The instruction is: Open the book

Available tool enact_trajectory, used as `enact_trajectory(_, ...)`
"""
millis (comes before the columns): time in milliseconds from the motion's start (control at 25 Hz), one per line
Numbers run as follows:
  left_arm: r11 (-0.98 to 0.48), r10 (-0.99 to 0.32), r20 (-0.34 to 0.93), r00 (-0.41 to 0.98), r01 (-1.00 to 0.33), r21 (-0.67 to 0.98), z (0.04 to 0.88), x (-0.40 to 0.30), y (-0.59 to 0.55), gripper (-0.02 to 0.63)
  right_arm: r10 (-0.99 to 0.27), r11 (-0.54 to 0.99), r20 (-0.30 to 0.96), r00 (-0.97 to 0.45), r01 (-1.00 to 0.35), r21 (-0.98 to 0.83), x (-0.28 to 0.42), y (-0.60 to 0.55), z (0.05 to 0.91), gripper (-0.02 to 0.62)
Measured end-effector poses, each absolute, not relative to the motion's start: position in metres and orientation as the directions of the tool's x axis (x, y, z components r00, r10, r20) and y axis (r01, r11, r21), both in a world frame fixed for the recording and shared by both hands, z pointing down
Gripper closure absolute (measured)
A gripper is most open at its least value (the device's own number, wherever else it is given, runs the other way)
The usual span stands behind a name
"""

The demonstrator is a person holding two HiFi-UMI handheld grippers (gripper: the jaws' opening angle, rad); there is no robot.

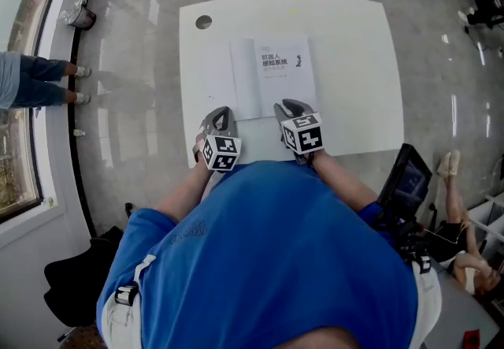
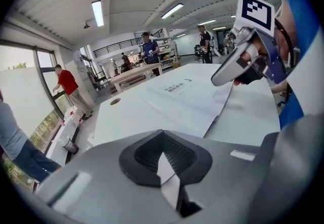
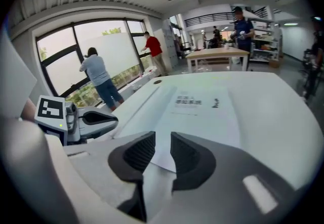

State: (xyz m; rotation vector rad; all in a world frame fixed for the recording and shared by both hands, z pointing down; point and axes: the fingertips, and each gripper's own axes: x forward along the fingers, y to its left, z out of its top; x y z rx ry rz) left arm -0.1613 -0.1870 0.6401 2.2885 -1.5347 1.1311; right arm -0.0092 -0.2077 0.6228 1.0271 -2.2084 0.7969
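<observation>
well to the left of the book (image 1: pixel 282 72), by the window, a person's legs in jeans (image 1: pixel 35 79). left of the book and farther back, a round hole (image 1: pixel 204 22) in the white counter (image 1: pixel 354 56). at the book's near left corner, the left gripper (image 1: pixel 223 113), jaws clenched on a thin white sheet, seemingly the book's turned-over left leaf. book itself lying near the middle of the counter, a page with dark print facing up, fold line running away from the person. at the book's near right corner, the right gripper (image 1: pixel 287 109), jaws released to a narrow gap, the printed page's near corner between them, not visibly pinched. from the left gripper view, that right edge of the page bowed up off the counter just beside the right gripper. well right of the book, past the counter's edge, a dark screen (image 1: pixel 405 178), tilted.
</observation>
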Motion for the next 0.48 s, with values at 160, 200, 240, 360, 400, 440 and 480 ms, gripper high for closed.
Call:
enact_trajectory(160,-0.485,-0.703,0.687,0.185,-0.830,-0.274,0.650,-0.151,-0.192,0.598,-0.563,0.363,0.731,-0.386,-0.910,-0.201,0.064,-0.222,0.632,0.509)
enact_trajectory(200,-0.490,-0.699,0.691,0.184,-0.827,-0.276,0.652,-0.150,-0.192,0.600,-0.573,0.332,0.738,-0.355,-0.925,-0.186,0.078,-0.223,0.635,0.509)
enact_trajectory(240,-0.495,-0.695,0.696,0.183,-0.823,-0.278,0.653,-0.149,-0.191,0.598,-0.578,0.309,0.746,-0.330,-0.935,-0.174,0.089,-0.224,0.638,0.509)
enact_trajectory(360,-0.504,-0.685,0.707,0.177,-0.815,-0.285,0.656,-0.151,-0.190,0.598,-0.579,0.267,0.764,-0.285,-0.952,-0.152,0.108,-0.227,0.645,0.509)
enact_trajectory(400,-0.507,-0.682,0.710,0.175,-0.813,-0.286,0.656,-0.151,-0.190,0.598,-0.578,0.260,0.767,-0.280,-0.954,-0.152,0.110,-0.227,0.646,0.509)
enact_trajectory(440,-0.509,-0.680,0.713,0.174,-0.811,-0.287,0.655,-0.152,-0.188,0.599,-0.574,0.255,0.769,-0.281,-0.954,-0.158,0.111,-0.227,0.647,0.509)
enact_trajectory(480,-0.511,-0.677,0.716,0.173,-0.810,-0.288,0.655,-0.152,-0.186,0.598,-0.568,0.253,0.771,-0.287,-0.953,-0.168,0.111,-0.226,0.648,0.509)
